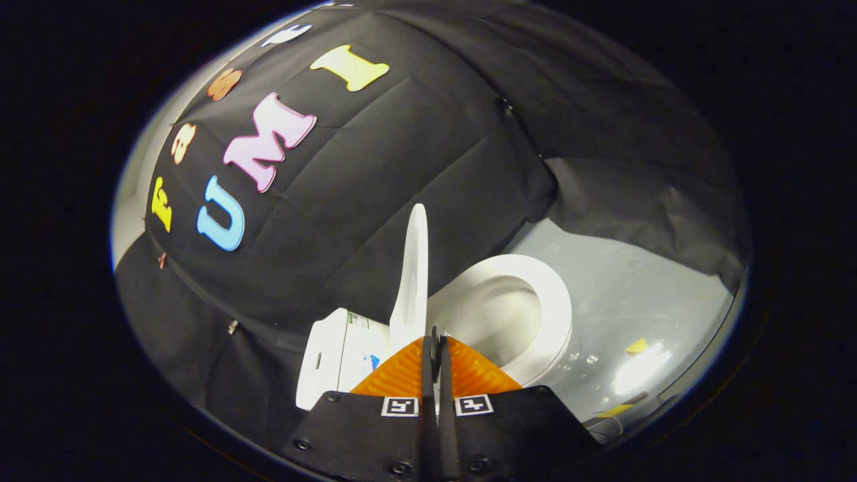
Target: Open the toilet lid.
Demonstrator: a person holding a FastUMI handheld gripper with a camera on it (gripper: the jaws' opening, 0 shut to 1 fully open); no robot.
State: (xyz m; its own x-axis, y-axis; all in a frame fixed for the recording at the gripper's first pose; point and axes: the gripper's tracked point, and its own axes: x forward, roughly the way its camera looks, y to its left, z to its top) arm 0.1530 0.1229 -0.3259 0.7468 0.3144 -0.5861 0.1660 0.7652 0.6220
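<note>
Black cloth hangs behind and around a pale, glossy floor point(643, 288), on which a white toilet stands, seen tilted from the tool's camera

Nearest is the tool point(434, 341), its two fingers drawn together with hardly a slit between them and nothing held. Their tips sit just at the foot of the toilet lid point(415, 268), close to its hinge end; whether they touch it I cannot tell.

Just ahead, that lid stands raised, edge-on to the camera, a thin white slab rising from the back of the bowl. Beside it lies the seat ring point(552, 301), down on the bowl point(495, 314), which gapes open. On the other side of the lid sits the white cistern point(335, 361).

By its look the lid is stiff moulded plastic, light, smooth and slippery, swinging on a hinge. It is likely best taken at its free rim, farthest from the hinge, by hooking or pushing rather than pinching. Judged from this, the opening seems all but done; let go too early, the lid could drop back with a slam
</note>
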